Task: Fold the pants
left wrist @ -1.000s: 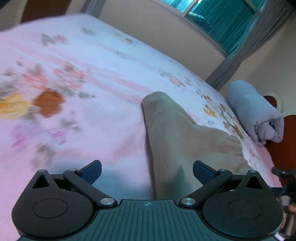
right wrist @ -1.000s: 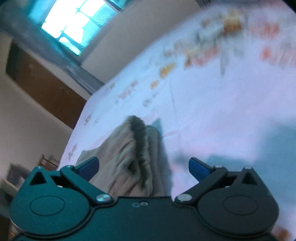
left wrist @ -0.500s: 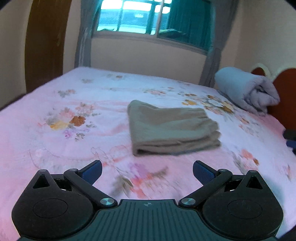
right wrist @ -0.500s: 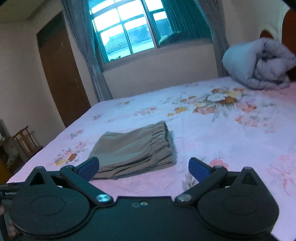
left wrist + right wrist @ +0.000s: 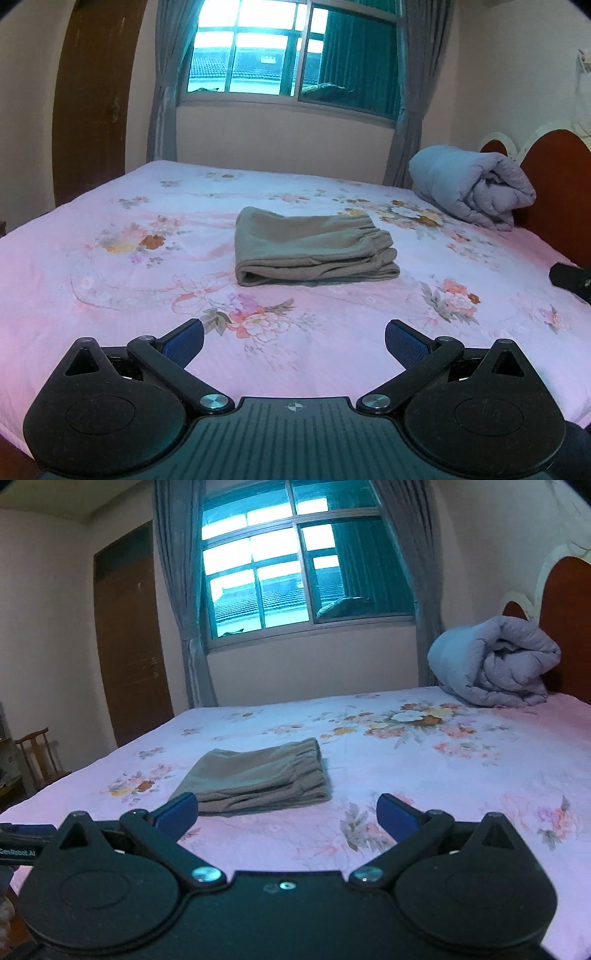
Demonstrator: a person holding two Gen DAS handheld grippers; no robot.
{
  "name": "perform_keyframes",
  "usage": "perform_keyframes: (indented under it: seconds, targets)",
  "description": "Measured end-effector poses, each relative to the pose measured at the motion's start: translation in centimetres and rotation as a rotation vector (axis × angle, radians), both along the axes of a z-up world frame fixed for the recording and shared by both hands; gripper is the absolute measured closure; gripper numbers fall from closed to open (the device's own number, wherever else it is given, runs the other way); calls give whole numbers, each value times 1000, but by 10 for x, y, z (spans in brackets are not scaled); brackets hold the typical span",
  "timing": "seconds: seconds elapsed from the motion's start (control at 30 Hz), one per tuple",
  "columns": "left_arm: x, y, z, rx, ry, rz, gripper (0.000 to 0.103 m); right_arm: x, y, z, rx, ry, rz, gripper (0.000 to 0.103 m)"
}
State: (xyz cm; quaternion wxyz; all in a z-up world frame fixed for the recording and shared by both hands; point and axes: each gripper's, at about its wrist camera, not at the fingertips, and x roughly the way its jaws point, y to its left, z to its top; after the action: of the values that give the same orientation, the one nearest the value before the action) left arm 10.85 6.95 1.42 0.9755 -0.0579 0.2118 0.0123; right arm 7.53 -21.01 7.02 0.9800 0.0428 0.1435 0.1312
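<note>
The khaki pants (image 5: 310,251) lie folded in a compact stack on the pink floral bed sheet (image 5: 110,295), near the middle of the bed. They also show in the right wrist view (image 5: 258,779). My left gripper (image 5: 294,341) is open and empty, held back above the near edge of the bed, well short of the pants. My right gripper (image 5: 286,814) is open and empty too, also back from the pants, which lie ahead and slightly left of it.
A rolled grey-blue duvet (image 5: 476,192) lies at the right by the red headboard (image 5: 557,192). A window with grey curtains (image 5: 291,55) is behind the bed. A brown door (image 5: 129,650) and a wooden chair (image 5: 37,757) stand at the left.
Both grippers have pulled back and up from the pants, from close over the cloth to a level view of the whole bed. The folded pants stay on the sheet.
</note>
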Motion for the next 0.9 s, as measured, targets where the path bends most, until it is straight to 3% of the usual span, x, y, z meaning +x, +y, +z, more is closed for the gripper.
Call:
perform_keyframes:
  seconds: [0.2, 0.23, 0.3, 0.43, 0.9]
  targets:
    - [-14, -7, -25, 53, -38, -1, 0, -11, 4, -32, -56, -5, 1, 6]
    - [-15, -5, -28, 31, -40, 3, 0, -10, 5, -38, -66, 6, 1, 6]
    - [-20, 0, -23, 7, -87, 19, 0, -7, 2, -37, -42, -2, -12, 6]
    - [-28, -6, -22, 41, -128, 5, 0, -6, 2, -40, -25, -2, -13, 6]
    - [-30, -13, -22, 70, -140, -8, 0, -8, 14, -45, -79, -5, -4, 6]
